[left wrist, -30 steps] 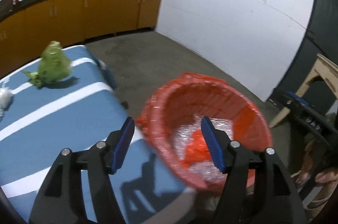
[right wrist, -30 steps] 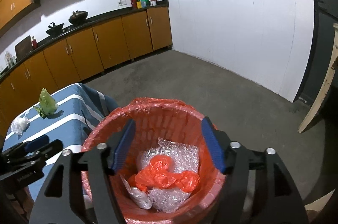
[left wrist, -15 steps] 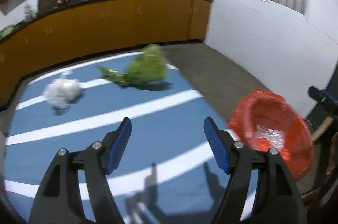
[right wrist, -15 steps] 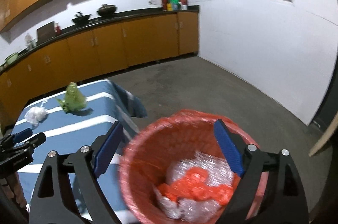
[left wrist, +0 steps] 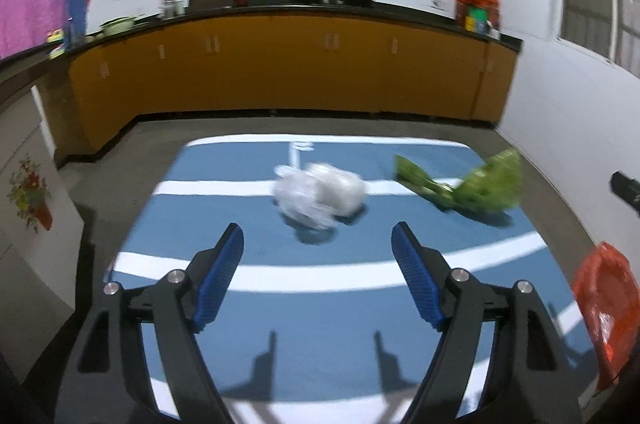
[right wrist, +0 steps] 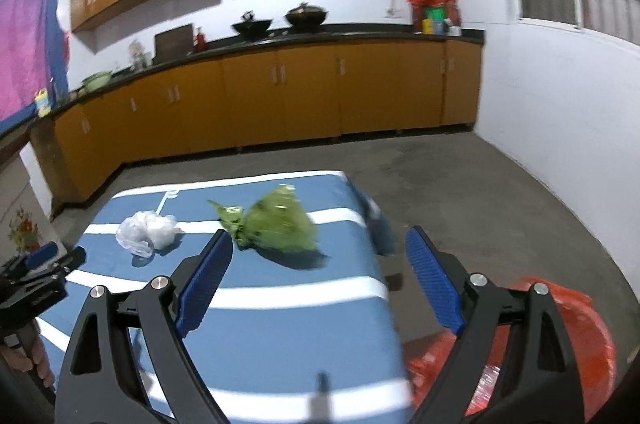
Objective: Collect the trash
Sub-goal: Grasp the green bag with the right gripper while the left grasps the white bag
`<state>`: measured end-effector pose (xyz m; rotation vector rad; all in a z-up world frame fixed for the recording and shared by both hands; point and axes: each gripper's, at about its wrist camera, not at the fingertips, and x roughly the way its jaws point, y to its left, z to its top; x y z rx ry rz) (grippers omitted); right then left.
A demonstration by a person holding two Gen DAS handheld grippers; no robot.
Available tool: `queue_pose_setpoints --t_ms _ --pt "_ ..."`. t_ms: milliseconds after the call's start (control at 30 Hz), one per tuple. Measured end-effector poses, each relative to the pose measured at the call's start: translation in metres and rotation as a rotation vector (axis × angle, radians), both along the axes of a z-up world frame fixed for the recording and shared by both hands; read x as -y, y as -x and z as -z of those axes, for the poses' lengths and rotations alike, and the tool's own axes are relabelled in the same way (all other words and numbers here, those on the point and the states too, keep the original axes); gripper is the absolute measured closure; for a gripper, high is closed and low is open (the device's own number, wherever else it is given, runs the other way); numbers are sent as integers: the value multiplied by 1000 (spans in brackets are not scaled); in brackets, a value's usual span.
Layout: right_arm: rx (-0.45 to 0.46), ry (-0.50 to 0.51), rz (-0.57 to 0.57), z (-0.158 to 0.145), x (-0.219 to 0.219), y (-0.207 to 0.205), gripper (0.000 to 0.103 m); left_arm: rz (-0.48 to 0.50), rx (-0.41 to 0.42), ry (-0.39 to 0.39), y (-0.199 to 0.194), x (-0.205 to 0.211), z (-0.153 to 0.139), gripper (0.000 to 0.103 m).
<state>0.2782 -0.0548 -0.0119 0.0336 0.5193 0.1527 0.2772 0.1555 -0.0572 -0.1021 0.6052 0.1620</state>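
Both jaws spread wide, nothing held. My left gripper [left wrist: 318, 248] lines up on the white bag [left wrist: 320, 196]; right gripper [right wrist: 318, 260] faces the green bag [right wrist: 278, 224]. Both bags sit on the blue table [left wrist: 320, 312], near each other but apart.

Risks: thin crumpled plastic, so I could pinch only a loose fold and drop it on the carry. The frames are blurred, which makes misjudging the close easy.

Bin [right wrist: 592, 336] sits by the table's right edge, red liner; bubble wrap just visible inside, rest hidden.
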Motion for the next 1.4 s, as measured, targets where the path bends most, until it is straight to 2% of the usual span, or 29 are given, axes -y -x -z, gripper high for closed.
queue_pose_setpoints --t_ms 200,433,567,633,800,867,1000,1100,1300,1333,1400 --pt "-45 62 -33 21 -36 -58 15 -38 -3 23 -20 -27 6 26" --pt "-73 96 -33 37 -51 -105 15 -36 -29 62 -60 -41 24 23" --pt "-149 106 -92 53 -56 -122 16 -26 -42 67 -86 -43 31 22" --pt "-184 106 -127 61 -58 -123 23 -13 -47 73 -96 -42 32 22" --pt "-278 90 -196 78 -60 -125 53 20 -83 54 -121 -35 38 22" --pt "-299 89 -217 83 -61 -123 60 33 -103 42 -128 -31 41 22" --pt "-329 115 -251 91 -67 -117 87 43 -153 -1 -142 -24 50 22" --pt "-336 122 -257 94 -67 -114 93 55 -186 13 -150 -22 58 24" --pt "-340 97 -251 92 -60 -104 95 107 -214 49 -160 -19 65 51" --pt "-341 91 -248 92 -58 -102 95 122 -219 51 -161 -17 66 60" --pt "-343 85 -242 92 -56 -100 95 137 -219 47 -161 -16 68 70"
